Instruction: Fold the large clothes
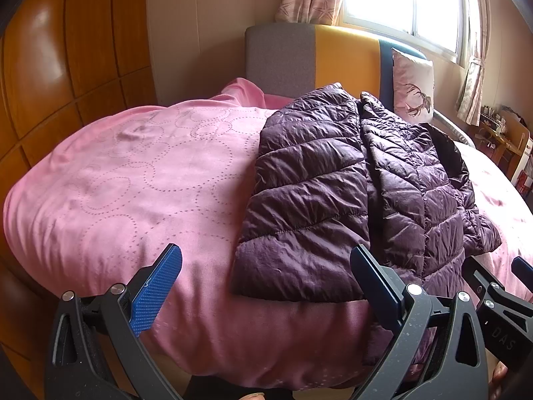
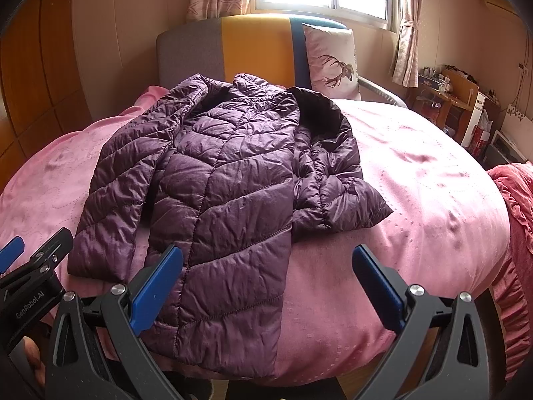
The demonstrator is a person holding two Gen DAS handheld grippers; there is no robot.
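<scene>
Dark purple quilted puffer jacket (image 2: 213, 180) is laid flat on the pink-covered bed (image 2: 416, 180), hem nearest. Left hand-held gripper (image 1: 266, 280) and right hand-held gripper (image 2: 268, 278) are held wide open, empty. Light, soft, slippery shell expected; sleeve cuff or hem edge is best pinched.

The purple jacket (image 2: 213, 180) covers the middle of the pink bedspread (image 2: 416, 183) and lies in front of both grippers. To the right of it the spread is bare up to the red ruffled blanket (image 2: 513, 233). To the left there is also a wide bare part of the spread. At the far end the headboard (image 2: 256, 43) and the pillow (image 2: 333, 56) close the way.
</scene>
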